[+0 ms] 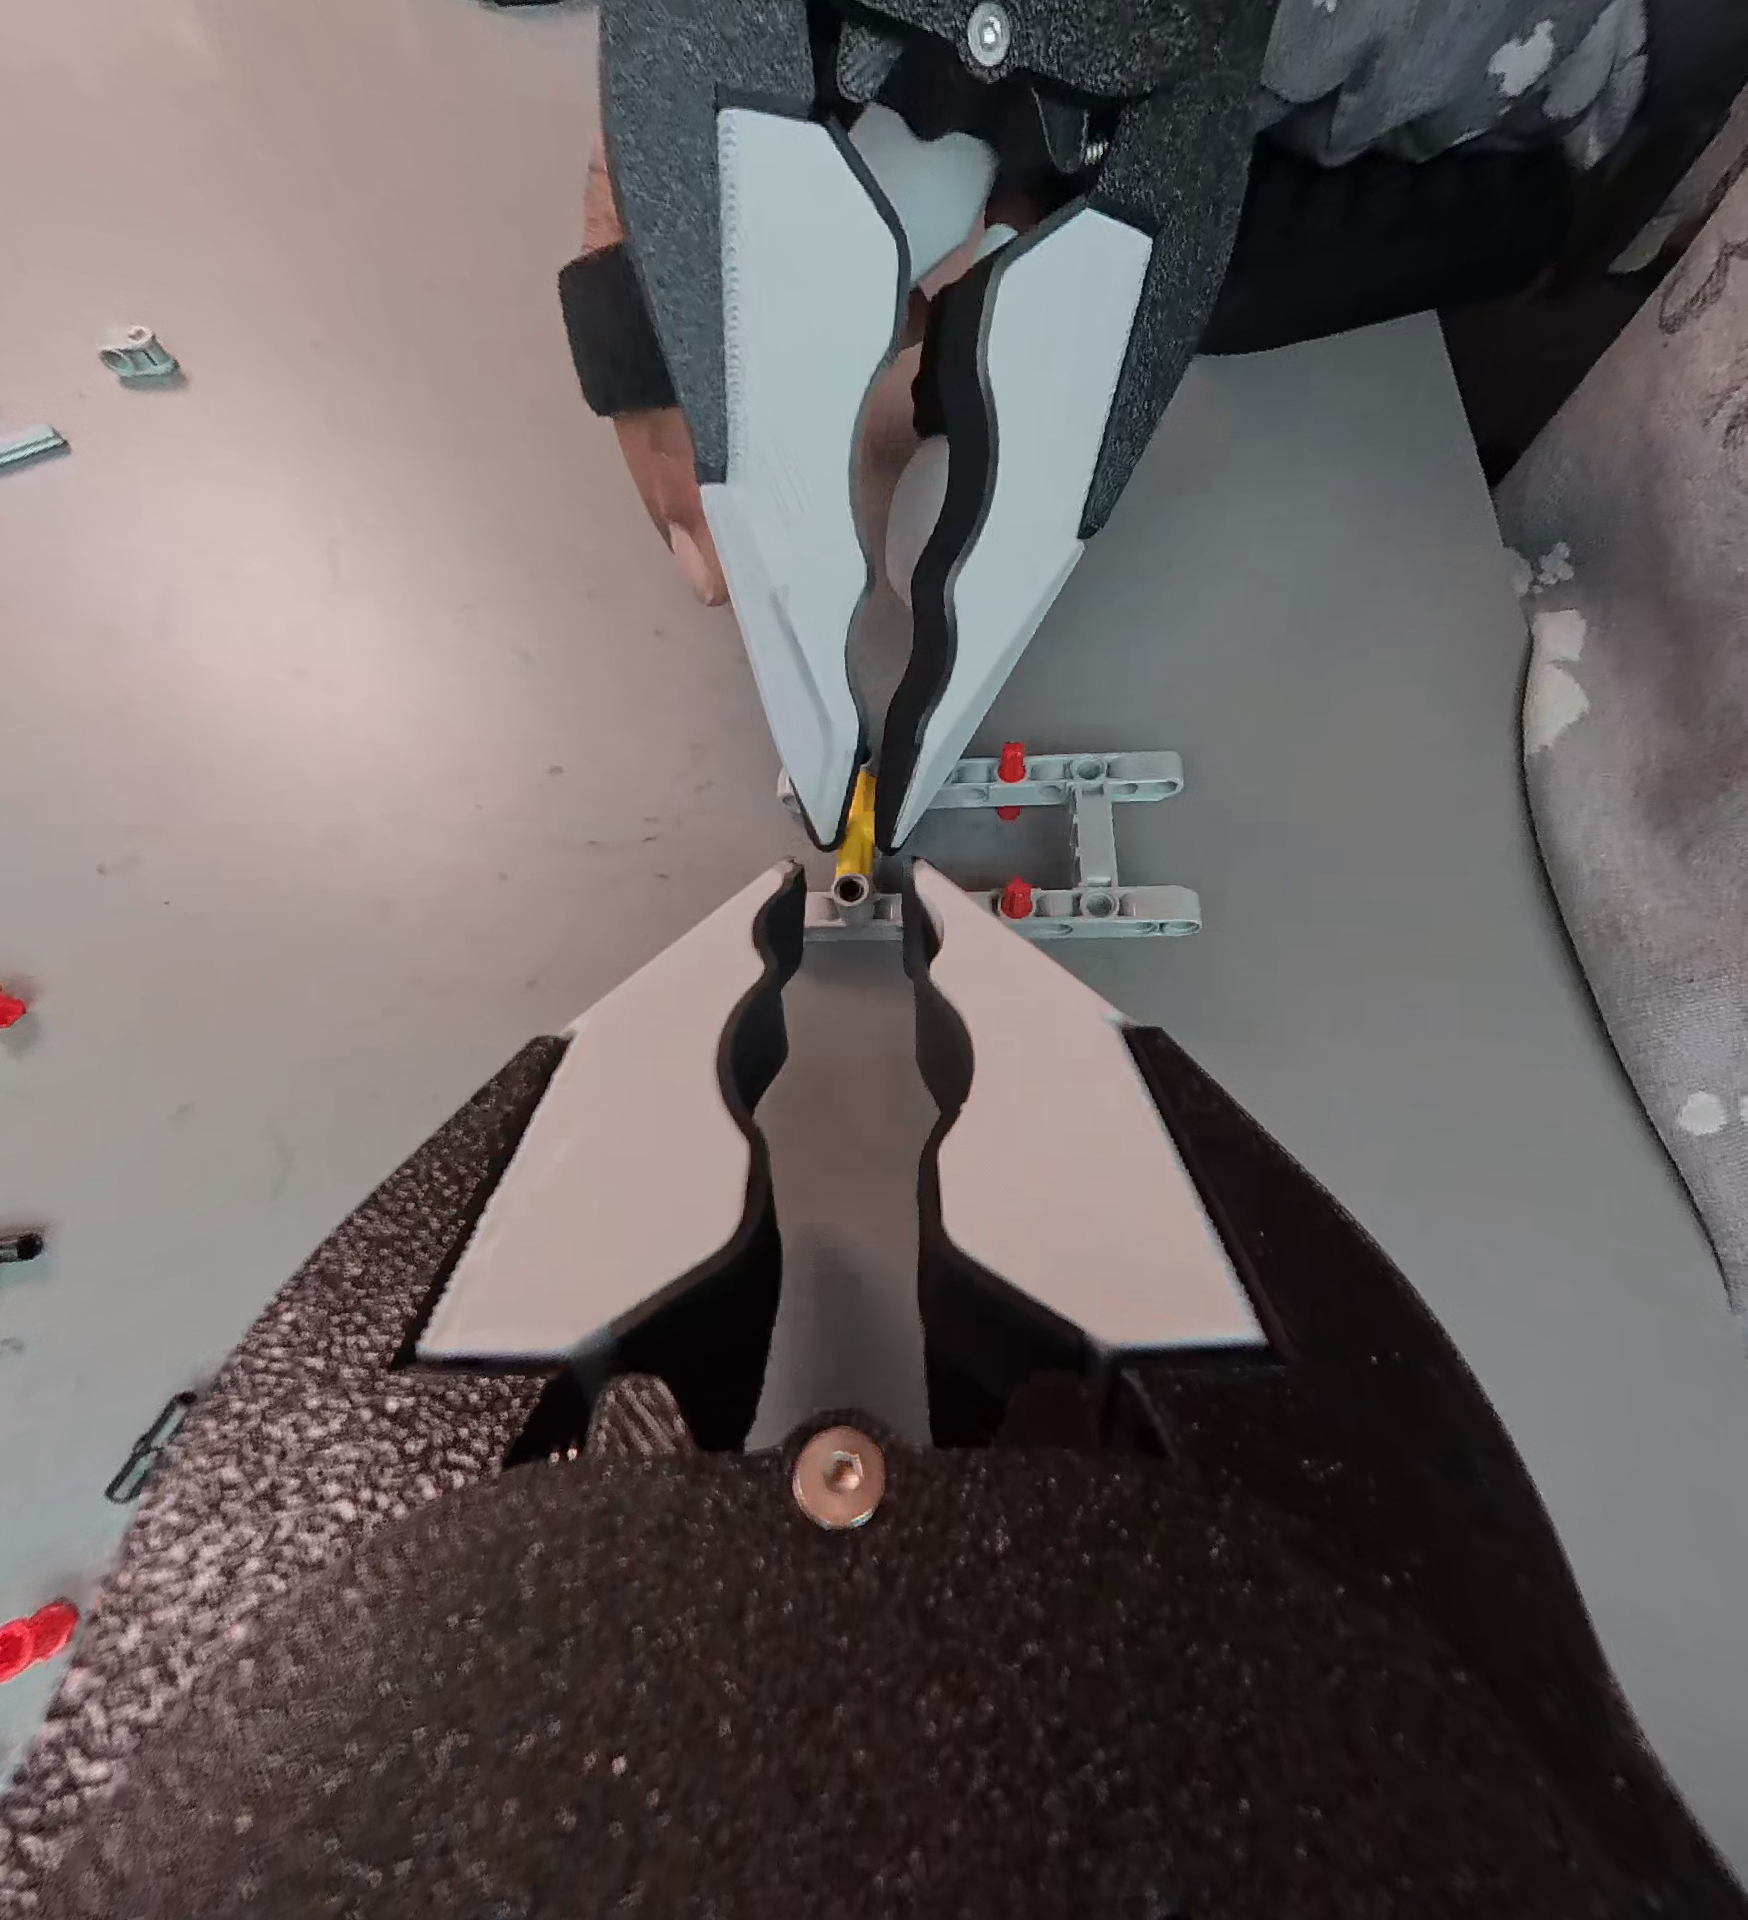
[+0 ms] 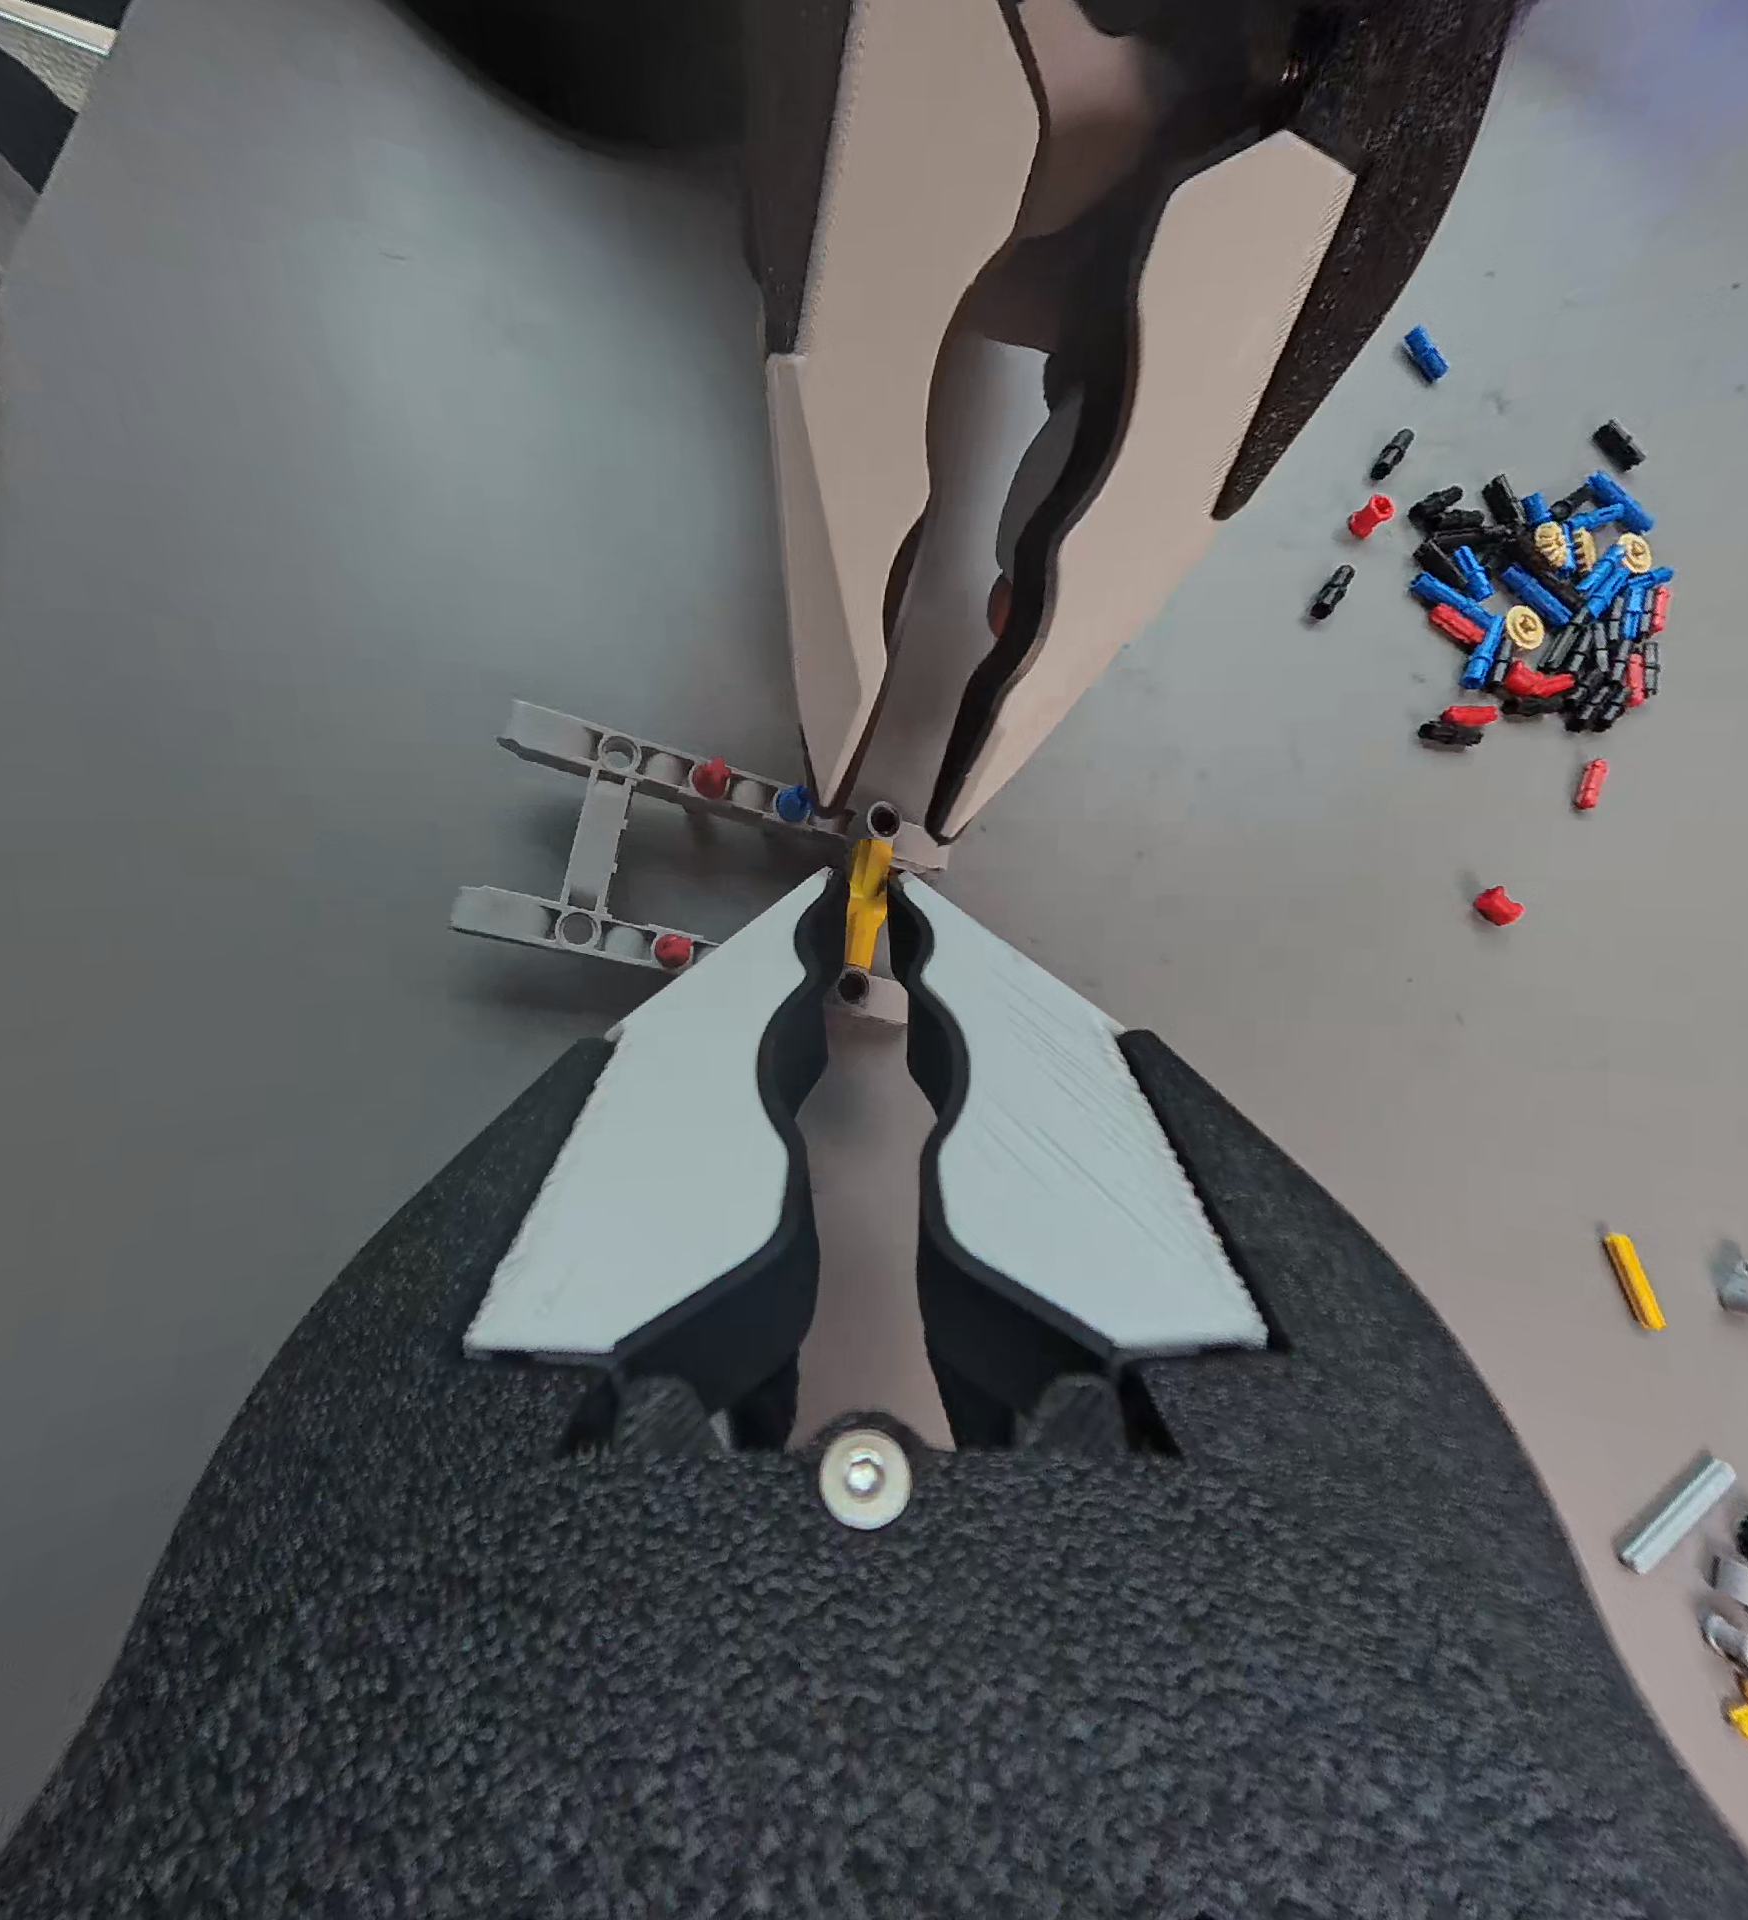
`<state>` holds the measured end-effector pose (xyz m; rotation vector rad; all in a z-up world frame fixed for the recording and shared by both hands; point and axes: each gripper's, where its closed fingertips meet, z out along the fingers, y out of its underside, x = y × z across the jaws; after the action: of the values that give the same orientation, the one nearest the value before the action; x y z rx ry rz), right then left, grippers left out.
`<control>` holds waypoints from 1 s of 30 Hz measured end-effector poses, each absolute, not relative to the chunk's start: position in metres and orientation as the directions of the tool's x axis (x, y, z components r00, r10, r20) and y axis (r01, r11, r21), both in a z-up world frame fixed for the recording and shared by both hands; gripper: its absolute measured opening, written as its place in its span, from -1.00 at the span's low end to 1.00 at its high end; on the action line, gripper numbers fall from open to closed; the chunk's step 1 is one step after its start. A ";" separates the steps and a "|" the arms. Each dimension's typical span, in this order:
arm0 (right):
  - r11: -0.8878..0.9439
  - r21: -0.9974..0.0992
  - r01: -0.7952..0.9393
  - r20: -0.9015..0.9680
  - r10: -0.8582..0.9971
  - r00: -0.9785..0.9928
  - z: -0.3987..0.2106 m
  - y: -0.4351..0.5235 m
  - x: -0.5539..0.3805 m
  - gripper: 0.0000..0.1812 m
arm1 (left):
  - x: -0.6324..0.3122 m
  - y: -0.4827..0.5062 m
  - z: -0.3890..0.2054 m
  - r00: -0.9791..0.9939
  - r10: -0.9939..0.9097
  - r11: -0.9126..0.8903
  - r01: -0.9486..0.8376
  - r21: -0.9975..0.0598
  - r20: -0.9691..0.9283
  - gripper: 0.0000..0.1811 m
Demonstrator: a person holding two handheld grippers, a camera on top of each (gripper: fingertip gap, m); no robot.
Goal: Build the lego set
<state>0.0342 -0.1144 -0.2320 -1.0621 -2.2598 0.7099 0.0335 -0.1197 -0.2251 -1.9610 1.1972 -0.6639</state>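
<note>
Right gripper [image 2: 863, 902] pinches yellow axle [image 2: 866, 904] crosswise between the grey frame's [image 2: 595, 831] two beams. Left gripper [image 1: 854, 894] straddles the near beam's end, jaws slightly apart, contact unclear. Farther off: loose pin pile [image 2: 1545, 613]. Risk: unbraced frame skids, axle jams off-axis.

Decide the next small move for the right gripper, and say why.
Probably ease the axle into the frame end held by the left gripper: the right gripper pinches it between both beams, aimed at that hole.
</note>
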 end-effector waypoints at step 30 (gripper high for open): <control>0.527 -0.742 0.415 0.228 0.780 -0.583 -0.227 -0.129 0.029 -0.91 | 0.033 -0.136 -0.225 0.411 -0.893 -0.387 -0.501 -0.774 0.181 -0.86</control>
<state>0.0295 -0.1292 -0.2270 -0.9680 -2.2190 0.8745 0.0329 -0.1355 -0.2250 -2.0351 1.1794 -0.7976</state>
